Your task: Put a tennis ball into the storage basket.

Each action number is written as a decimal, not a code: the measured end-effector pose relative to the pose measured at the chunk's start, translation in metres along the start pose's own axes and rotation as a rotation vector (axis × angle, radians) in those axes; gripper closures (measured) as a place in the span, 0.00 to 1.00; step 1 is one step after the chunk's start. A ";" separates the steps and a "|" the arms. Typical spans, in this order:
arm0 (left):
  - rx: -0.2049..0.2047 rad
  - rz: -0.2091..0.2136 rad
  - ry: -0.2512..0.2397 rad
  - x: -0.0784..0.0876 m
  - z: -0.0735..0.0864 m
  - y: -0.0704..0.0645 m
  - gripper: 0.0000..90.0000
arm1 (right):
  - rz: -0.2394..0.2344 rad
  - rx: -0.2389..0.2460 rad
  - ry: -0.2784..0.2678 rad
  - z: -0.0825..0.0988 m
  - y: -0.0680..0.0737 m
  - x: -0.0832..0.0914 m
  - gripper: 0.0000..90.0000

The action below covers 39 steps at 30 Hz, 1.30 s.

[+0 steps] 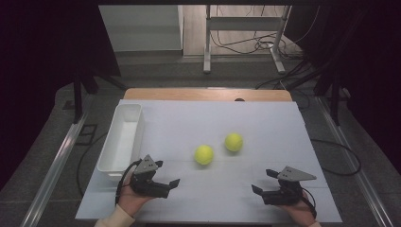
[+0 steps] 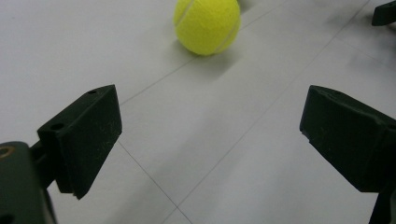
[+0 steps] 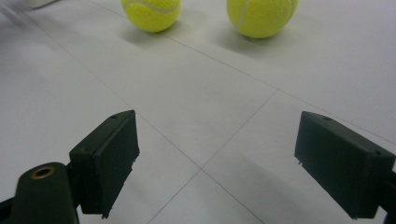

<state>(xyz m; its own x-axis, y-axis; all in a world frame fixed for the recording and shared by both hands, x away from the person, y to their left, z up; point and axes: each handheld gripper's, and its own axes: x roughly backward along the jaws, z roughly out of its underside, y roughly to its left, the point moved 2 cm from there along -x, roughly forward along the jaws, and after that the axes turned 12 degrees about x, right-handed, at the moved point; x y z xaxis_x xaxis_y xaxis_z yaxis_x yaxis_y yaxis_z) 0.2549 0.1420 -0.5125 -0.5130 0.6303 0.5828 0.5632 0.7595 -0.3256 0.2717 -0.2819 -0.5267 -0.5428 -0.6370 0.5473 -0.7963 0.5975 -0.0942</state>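
Observation:
Two yellow tennis balls lie on the white table sheet, one nearer the middle and one farther right. My left gripper rests at the front left, open and empty, its jaws pointing toward the balls. In the left gripper view the nearer ball lies ahead of the wide-open gripper. My right gripper sits at the front right, also open and empty. The right gripper view shows both balls well ahead of the spread gripper.
A long white bin stands along the table's left side, just beyond my left gripper, and looks empty. A wooden table edge shows at the back. A jaw of the right gripper appears at the top right of the left gripper view.

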 end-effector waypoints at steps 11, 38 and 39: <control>-0.015 0.003 0.001 -0.004 -0.012 -0.005 0.07 | -0.002 0.003 -0.001 -0.001 0.000 0.000 0.16; -0.018 0.035 0.016 -0.024 -0.040 -0.012 0.07 | -0.008 0.006 0.009 -0.001 0.002 -0.002 0.16; -0.020 0.036 0.019 -0.025 -0.040 -0.012 0.07 | -0.008 0.007 0.008 -0.001 0.002 -0.002 0.16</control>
<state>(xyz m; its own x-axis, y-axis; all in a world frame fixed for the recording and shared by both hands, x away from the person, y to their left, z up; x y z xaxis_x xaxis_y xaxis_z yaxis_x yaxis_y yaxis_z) 0.2869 0.1107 -0.4929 -0.4796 0.6536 0.5854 0.5937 0.7330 -0.3320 0.2719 -0.2788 -0.5272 -0.5346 -0.6374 0.5549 -0.8022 0.5893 -0.0960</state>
